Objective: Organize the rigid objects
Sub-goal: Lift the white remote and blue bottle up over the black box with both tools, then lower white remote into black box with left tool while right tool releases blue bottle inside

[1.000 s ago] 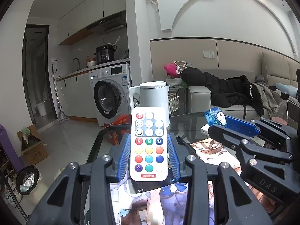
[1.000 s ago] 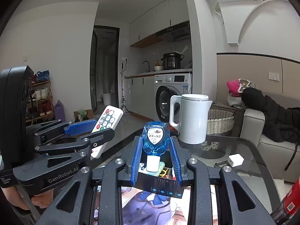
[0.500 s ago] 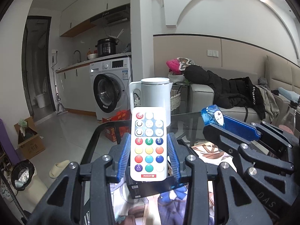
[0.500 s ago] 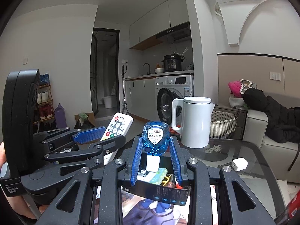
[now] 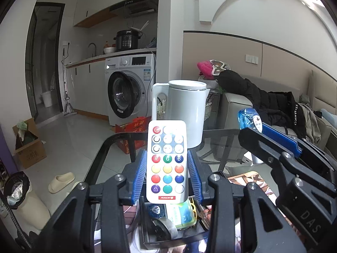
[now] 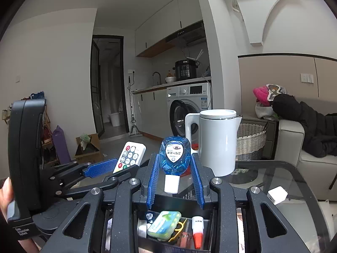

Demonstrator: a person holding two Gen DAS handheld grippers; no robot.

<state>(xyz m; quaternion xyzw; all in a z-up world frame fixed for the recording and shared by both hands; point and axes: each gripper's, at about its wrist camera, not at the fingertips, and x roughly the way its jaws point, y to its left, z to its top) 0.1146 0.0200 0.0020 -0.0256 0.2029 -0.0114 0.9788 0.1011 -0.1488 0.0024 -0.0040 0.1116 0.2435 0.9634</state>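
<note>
Left gripper [image 5: 167, 176]: clamped on white flat remote control with coloured buttons [image 5: 167, 162].
Right gripper [image 6: 174, 181]: clamped on blue faceted plastic bottle [image 6: 175, 158], white cap down.
Right view only: white tube with red cap [image 6: 198, 229] in black open-top box [image 6: 207, 227].

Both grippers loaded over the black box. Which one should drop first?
Right, probably. The right gripper, shut on the small blue bottle, hangs directly above the black tray's open slot. The left gripper holds the longer white remote, harder to fit among the contents.

White remote [image 5: 167, 162], coloured buttons; clear blue bottle [image 6: 175, 157], white cap; white kettle [image 6: 219, 141]; black tray [image 6: 207, 232].
</note>
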